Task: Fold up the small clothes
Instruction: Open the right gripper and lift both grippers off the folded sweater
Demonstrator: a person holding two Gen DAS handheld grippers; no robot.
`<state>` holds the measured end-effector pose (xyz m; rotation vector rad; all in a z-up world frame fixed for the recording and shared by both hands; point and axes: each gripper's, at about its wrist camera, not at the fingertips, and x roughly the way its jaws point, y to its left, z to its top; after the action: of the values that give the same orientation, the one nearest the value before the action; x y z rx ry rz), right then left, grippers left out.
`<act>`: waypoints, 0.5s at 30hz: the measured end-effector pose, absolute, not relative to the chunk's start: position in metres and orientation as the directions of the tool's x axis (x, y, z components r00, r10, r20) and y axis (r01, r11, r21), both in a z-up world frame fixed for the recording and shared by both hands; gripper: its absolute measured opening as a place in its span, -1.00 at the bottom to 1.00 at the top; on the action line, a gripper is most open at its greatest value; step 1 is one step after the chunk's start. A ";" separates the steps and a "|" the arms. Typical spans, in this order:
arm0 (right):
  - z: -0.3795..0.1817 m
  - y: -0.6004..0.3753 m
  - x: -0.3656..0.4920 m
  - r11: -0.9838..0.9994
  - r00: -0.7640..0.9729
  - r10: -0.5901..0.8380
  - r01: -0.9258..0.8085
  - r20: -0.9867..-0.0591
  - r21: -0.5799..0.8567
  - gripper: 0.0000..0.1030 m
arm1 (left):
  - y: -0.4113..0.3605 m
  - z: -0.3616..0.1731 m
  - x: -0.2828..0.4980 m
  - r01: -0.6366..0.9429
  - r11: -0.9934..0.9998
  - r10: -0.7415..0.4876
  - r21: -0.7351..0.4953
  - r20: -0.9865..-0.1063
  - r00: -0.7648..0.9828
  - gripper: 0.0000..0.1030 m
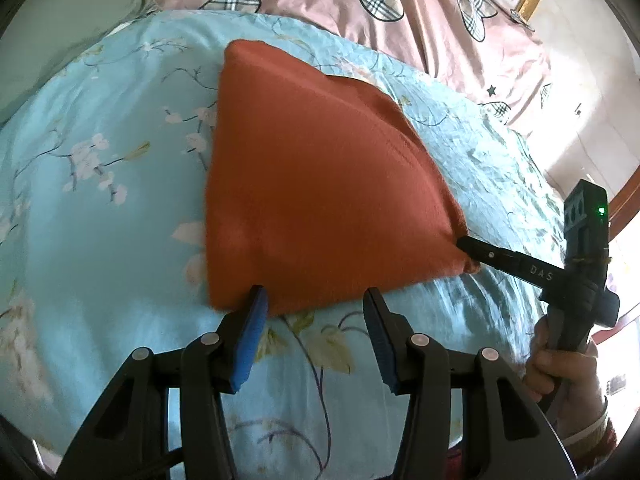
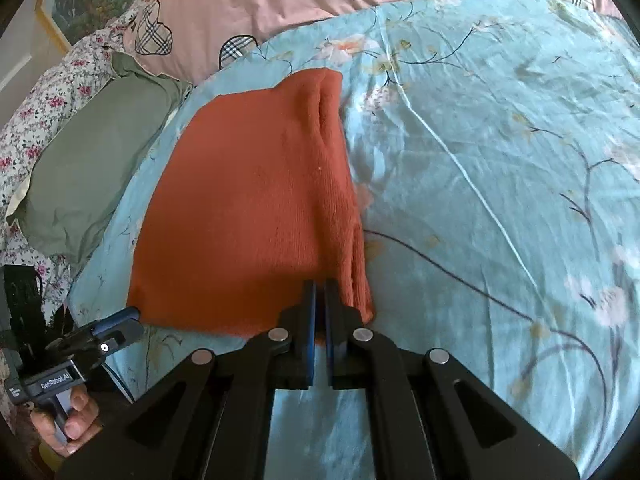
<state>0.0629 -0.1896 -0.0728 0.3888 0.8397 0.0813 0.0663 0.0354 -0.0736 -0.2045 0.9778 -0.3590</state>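
Hovering my left gripper (image 1: 316, 300) wide at the near hem, 6 o'clock of the orange knit (image 1: 312, 184) lying folded on the blue sheet (image 1: 120, 184), free to regrasp, while my right gripper (image 2: 320, 292) pinches its 5 o'clock corner, anchoring the fold.

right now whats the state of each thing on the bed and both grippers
sweater: folded, lying flat on the sheet, layered edges along its right side
left gripper: open, fingers at the sweater's near edge, not clamping it
right gripper: shut on the sweater's near right corner
sheet: spread over the bed, lightly creased
green pillow: lying left of the sheet
pink quilt: rumpled behind the sheet
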 end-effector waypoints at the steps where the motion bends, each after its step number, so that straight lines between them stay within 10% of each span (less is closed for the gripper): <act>1: -0.070 -0.189 0.059 0.928 0.673 0.218 0.082 -0.707 0.364 -0.91 | 0.038 -0.072 0.061 0.195 0.925 -0.380 -0.327 -0.772 0.510 0.03; 10: -0.050 -0.170 0.025 0.930 0.699 0.236 0.039 -0.675 0.365 -0.85 | 0.064 -0.065 0.028 0.101 0.957 -0.282 -0.272 -0.793 0.540 0.34; 15: -0.046 -0.159 0.012 0.948 0.700 0.213 0.020 -0.681 0.318 0.02 | 0.072 -0.057 0.017 0.040 0.988 -0.147 -0.152 -0.804 0.576 0.50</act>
<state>0.0116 -0.1594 -0.0464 0.3145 0.7907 0.1094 0.0167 0.0716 -0.0569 -0.1221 0.9507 -0.1099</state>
